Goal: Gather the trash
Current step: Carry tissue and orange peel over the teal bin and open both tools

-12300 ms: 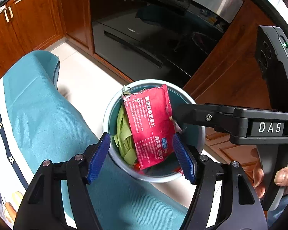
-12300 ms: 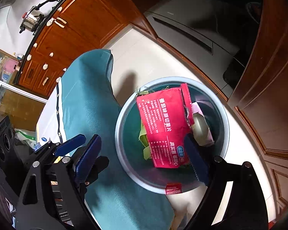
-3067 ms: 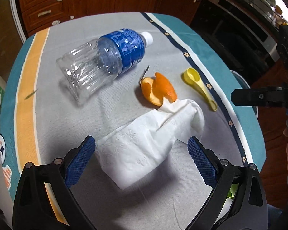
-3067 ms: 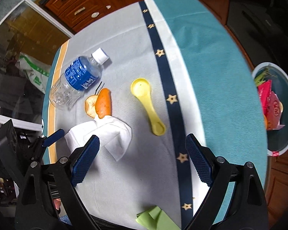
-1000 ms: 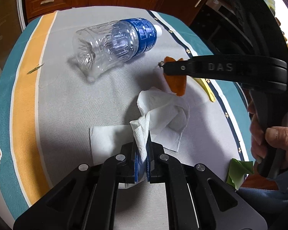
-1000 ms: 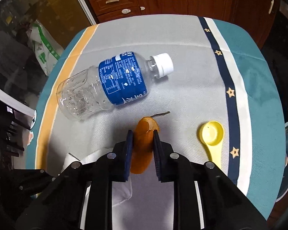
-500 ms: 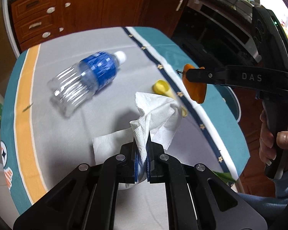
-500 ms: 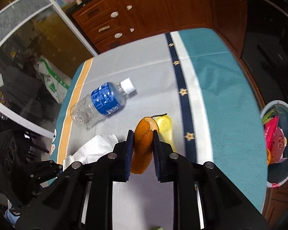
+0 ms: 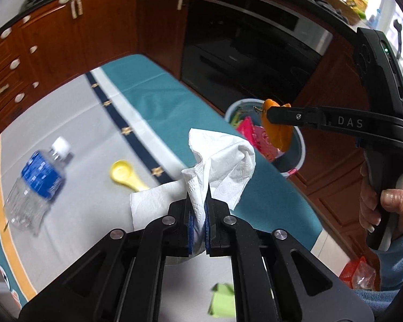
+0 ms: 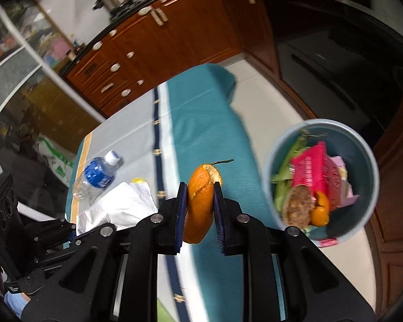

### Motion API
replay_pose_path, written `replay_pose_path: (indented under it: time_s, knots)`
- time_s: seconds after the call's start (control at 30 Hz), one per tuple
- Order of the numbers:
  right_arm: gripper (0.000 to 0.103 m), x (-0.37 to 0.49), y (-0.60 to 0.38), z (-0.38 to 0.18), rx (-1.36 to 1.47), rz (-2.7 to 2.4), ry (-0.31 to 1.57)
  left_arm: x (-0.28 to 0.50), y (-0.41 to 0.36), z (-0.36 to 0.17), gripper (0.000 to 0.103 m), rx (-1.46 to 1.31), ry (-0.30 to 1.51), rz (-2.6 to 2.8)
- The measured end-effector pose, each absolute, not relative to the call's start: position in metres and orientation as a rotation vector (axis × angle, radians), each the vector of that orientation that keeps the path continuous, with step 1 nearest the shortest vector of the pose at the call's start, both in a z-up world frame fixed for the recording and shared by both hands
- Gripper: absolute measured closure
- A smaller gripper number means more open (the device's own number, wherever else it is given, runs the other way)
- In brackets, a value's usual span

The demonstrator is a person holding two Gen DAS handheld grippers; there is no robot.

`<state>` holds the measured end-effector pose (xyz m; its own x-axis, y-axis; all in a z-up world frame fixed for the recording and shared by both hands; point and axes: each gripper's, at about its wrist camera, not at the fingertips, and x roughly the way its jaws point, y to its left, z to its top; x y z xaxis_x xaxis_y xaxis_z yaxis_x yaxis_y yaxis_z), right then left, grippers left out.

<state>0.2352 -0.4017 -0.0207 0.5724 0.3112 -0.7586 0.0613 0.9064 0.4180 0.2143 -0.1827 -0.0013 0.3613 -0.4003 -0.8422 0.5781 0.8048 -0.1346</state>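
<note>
A kitchen with wood cabinets; a cloth-covered table [image 9: 174, 102], a bin [image 10: 362, 155] on the floor beyond it. The carry-to-bin step is in hand. Left gripper [image 9: 198, 214] is clamped on a tissue [image 9: 223, 158]; right gripper [image 10: 200, 209] pinches an orange peel [image 10: 201, 201]. The bin lies ahead-right of both; next, probably get over it and release.

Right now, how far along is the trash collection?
Done: the bin already holds wrappers and scraps. In hand: the left gripper is shut on the tissue, the right gripper on the orange peel, neither dropped yet. Left: the plastic bottle on the table; the yellow scoop may not be trash.
</note>
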Motion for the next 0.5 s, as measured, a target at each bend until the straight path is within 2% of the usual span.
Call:
replay_pose_path:
  time_s: [0.5]
  knots:
    - [0.084, 0.218, -0.519, -0.047, 0.531, -0.014, 0.953, 0.238, -0.320, -0.022, 0.097, 0.331, 1.056, -0.750]
